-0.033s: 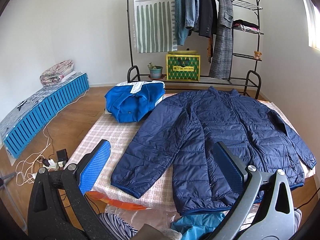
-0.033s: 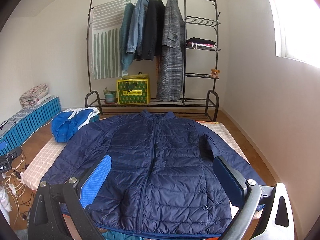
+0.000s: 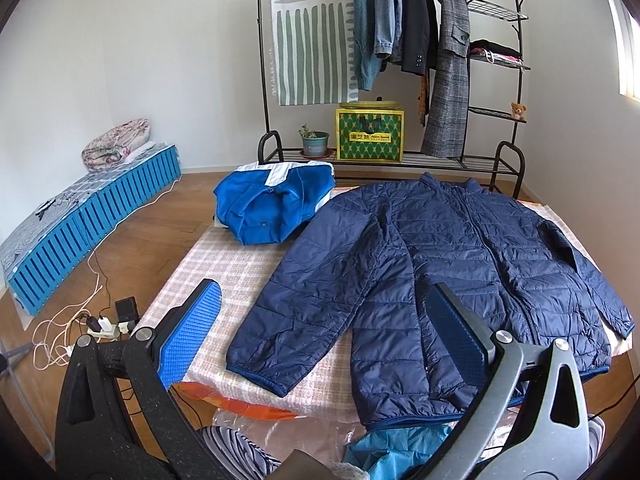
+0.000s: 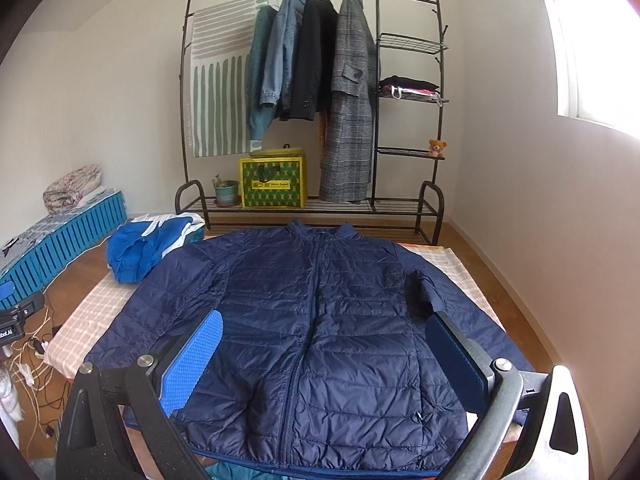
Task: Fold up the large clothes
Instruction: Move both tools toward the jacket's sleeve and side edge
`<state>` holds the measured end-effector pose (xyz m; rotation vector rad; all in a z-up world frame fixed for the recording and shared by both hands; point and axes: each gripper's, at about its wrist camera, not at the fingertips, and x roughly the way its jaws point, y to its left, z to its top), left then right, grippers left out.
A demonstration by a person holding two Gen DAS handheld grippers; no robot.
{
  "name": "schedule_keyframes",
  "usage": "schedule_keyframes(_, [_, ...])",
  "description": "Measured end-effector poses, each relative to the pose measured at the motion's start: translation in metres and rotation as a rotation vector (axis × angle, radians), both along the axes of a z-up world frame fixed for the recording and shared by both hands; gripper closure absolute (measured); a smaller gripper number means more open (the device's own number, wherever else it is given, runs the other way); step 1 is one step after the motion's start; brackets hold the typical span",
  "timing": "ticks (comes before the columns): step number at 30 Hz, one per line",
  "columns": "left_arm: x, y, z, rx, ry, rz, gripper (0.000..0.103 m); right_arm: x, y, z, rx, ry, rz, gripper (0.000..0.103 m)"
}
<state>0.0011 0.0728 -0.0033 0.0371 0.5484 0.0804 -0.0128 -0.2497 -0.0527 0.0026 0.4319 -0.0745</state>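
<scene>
The left tongs [image 3: 320,336] and right tongs [image 4: 324,360] are both spread wide and hold nothing, above the near hem of the jacket [image 4: 312,320]. The jacket lies flat, front up, zipped, on the checked cloth [image 3: 240,264]. A blue garment [image 3: 276,204] sits bunched beside its left shoulder.
</scene>
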Motion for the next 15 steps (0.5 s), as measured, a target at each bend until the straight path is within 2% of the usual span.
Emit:
schedule_keyframes(6, [-0.003,0.069,-0.01,-0.031,-0.003,0.118,0.0,0.025,0.062,-0.011,-0.026,-0.001,0.181,0.004])
schedule_keyframes(9, [-0.008,0.1,-0.015,-0.041,-0.009,0.179,0.001,0.044,0.098,-0.025,-0.032,0.051,0.307,0.013])
schedule_keyframes(15, [-0.024,0.163,-0.022,-0.086,-0.022,0.291,0.013,0.082,0.179,-0.06,-0.025,0.202,0.563,0.034])
